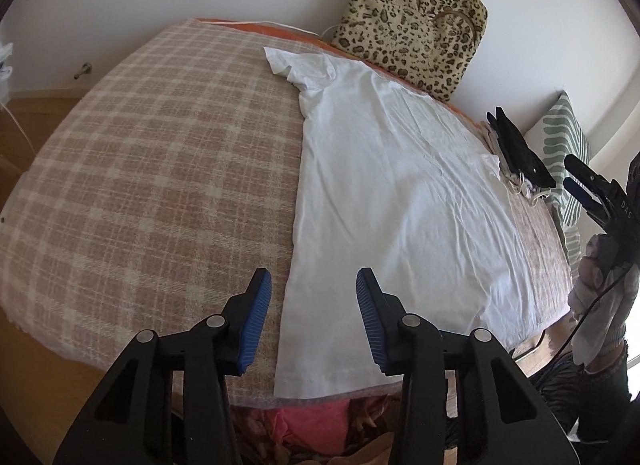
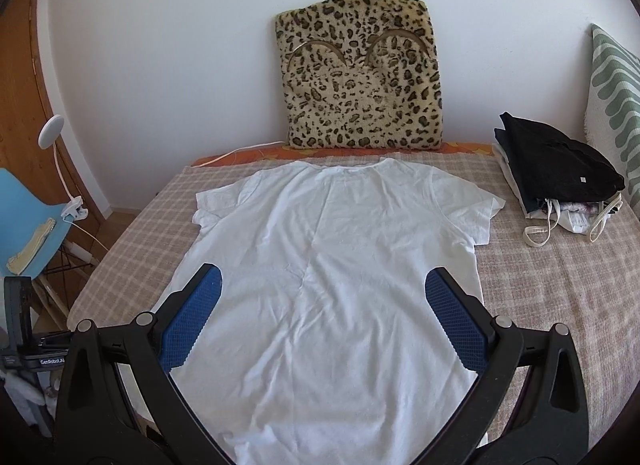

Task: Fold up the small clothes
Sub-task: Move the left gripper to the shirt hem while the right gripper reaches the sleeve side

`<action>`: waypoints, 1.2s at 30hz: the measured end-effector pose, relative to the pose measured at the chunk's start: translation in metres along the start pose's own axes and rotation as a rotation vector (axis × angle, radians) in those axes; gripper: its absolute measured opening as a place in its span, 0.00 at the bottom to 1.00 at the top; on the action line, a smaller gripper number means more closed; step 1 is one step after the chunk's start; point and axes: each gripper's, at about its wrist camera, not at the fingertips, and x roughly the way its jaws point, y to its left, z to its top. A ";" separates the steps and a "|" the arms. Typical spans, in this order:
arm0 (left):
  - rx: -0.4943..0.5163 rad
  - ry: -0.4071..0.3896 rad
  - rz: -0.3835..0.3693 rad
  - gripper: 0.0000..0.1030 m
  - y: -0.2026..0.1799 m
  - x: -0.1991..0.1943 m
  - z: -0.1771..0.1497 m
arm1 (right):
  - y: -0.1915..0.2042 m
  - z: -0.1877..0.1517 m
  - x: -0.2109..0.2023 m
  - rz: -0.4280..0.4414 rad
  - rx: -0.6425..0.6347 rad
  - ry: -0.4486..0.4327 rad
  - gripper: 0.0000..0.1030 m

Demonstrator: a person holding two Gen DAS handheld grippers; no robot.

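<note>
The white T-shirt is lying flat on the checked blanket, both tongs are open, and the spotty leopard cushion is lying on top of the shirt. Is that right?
Nearly. The leopard cushion is not on the white T-shirt; it stands against the wall behind the collar, as the right wrist view shows. The shirt does lie flat on the checked blanket, and both the left tongs and right tongs are open.

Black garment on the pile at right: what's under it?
Under the black garment lie folded light-coloured pieces with cream straps trailing onto the plaid blanket. How many pieces is hidden.
</note>
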 end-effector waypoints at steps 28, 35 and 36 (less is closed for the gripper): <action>-0.070 0.096 -0.052 0.25 0.023 0.017 -0.014 | 0.166 0.112 0.228 0.181 -0.074 0.352 0.86; -0.103 0.096 -0.094 0.25 0.032 0.015 -0.018 | 0.192 0.115 0.291 0.156 -0.055 0.432 0.76; -0.108 0.099 -0.102 0.25 0.032 0.015 -0.017 | 0.197 0.115 0.301 0.159 -0.047 0.448 0.76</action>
